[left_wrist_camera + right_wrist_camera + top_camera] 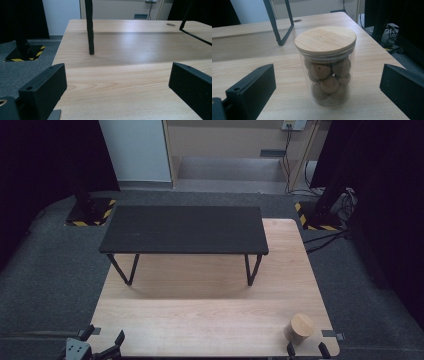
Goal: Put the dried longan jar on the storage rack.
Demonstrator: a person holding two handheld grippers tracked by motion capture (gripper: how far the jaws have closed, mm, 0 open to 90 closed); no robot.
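the right gripper (327, 100) is held with its jaws spread wide, the glass jar (327, 75) between them and untouched. the jar stands upright, long axis vertical, at the near right corner of the wooden table (200, 320). it is cylindrical and clear, capped by a flat round bamboo lid (325, 40) and filled with what seem to be cork balls (329, 83). the left gripper (117, 85) is also spread wide, over bare wood at the near left edge.

Jar ahead of our right claw

We see the jar (326, 66) upright on the bench (200, 320), just ahead of our right claw (305, 349) and between its jaws; the small table (184, 229) stands behind it, and our left claw (102, 340) sits far left.
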